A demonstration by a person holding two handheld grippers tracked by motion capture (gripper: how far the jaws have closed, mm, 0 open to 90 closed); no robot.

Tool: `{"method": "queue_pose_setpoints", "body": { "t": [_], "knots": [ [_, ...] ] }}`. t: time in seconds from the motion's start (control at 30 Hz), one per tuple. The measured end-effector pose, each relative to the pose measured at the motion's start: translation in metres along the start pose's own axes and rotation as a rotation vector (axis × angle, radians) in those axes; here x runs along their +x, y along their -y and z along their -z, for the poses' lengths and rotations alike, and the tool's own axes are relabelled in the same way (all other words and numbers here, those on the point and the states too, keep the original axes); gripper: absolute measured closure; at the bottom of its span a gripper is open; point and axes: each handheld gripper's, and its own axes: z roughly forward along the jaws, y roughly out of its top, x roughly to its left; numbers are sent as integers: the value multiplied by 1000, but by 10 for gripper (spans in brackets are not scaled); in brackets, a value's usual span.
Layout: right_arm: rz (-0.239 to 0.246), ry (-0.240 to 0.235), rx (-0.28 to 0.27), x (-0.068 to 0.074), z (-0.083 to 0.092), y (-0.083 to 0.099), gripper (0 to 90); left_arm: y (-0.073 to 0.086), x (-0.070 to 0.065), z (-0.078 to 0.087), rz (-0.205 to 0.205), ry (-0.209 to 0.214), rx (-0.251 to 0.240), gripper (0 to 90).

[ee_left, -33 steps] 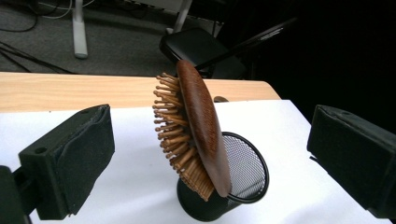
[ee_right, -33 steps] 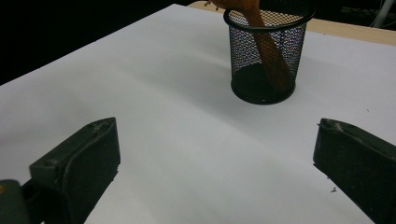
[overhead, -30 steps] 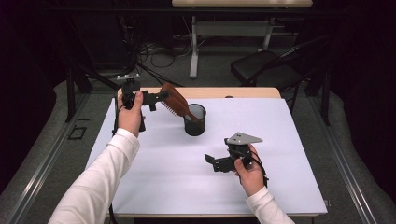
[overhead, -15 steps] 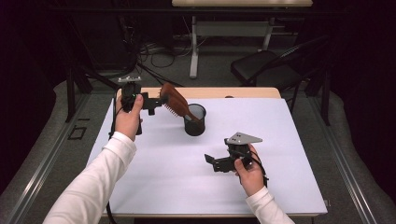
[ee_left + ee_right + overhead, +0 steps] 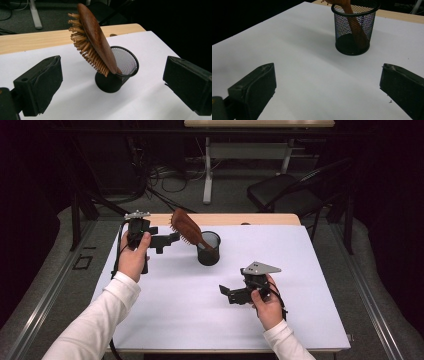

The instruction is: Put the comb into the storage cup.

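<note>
White long sleeves (image 5: 95,322) on both arms, cuffs at wrists. Left gripper (image 5: 172,239): black body, grey three-cornered plate on top, black cable trailing down past the wrist. Right gripper (image 5: 224,292): same black build, grey plate with small holes, cable looped by the hand. Black blocky jaws with matte, scuffed pads (image 5: 47,82).

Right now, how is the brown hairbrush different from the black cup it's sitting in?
The hairbrush is brown wood with pale bristles; the cup is black wire mesh you can see through. The hairbrush leans tilted over the rim, its head sticking out above; the cup stands upright on the white table. The hairbrush is long and flat; the cup is short and round. Both sit apart from the open left tongs.
</note>
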Motion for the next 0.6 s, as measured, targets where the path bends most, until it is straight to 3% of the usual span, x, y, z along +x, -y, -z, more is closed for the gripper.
{"method": "queue_pose_setpoints", "body": {
  "t": [0.6],
  "knots": [
    [17,14,18,4,5,1,4,32,-4,15,-5,59,-18,27]
  ]
}}
